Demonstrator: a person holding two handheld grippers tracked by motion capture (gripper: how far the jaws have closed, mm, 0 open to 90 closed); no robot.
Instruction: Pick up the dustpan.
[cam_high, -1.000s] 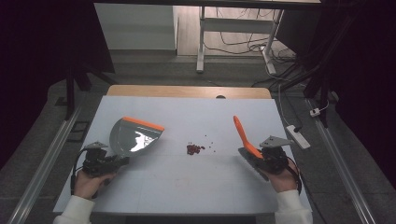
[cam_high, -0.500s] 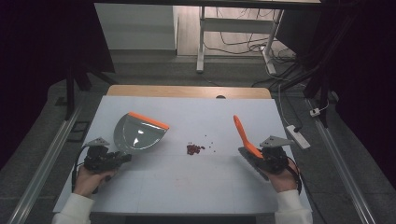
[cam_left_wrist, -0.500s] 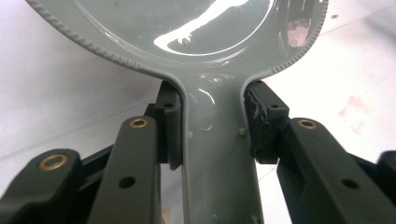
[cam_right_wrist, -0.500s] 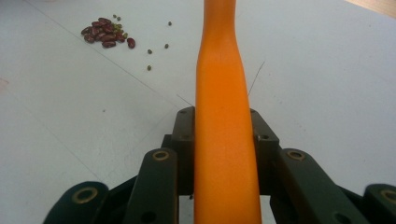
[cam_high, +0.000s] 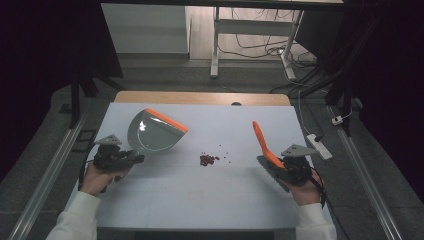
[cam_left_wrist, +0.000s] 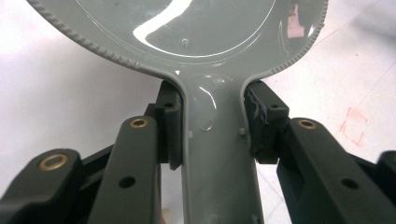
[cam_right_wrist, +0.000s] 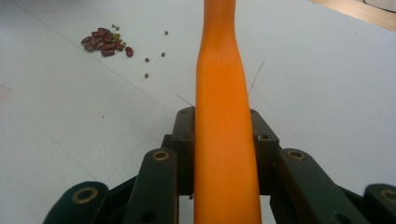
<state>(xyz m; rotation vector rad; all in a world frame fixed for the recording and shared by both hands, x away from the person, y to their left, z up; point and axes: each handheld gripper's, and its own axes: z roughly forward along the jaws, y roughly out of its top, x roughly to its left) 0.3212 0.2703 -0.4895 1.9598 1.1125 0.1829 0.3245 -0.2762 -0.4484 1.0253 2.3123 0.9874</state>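
Observation:
A grey dustpan (cam_high: 150, 134) with an orange lip hangs tilted over the left of the white table (cam_high: 210, 200). My left gripper (cam_high: 131, 159) is shut on its handle. In the left gripper view both pads (cam_left_wrist: 172, 126) press the grey dustpan handle (cam_left_wrist: 215, 154) just below the pan's bowl. My right gripper (cam_high: 276, 165) is shut on an orange brush handle (cam_high: 261, 142) that slants up and away; the right gripper view has this brush handle (cam_right_wrist: 223, 107) running between the jaws. A small heap of red beans (cam_high: 207, 159) lies mid-table between the two tools, with the beans (cam_right_wrist: 105, 43) far left of the handle.
A few tiny green grains (cam_right_wrist: 154, 58) are scattered beside the heap. A faint red square mark (cam_left_wrist: 355, 126) is on the table. A wooden strip (cam_high: 200, 97) runs along the far edge. A white power strip (cam_high: 320, 146) lies on the floor at right.
The left gripper has swung the dustpan, so its bowl now faces up and sits a little farther right and away. The right gripper and brush handle have stayed put.

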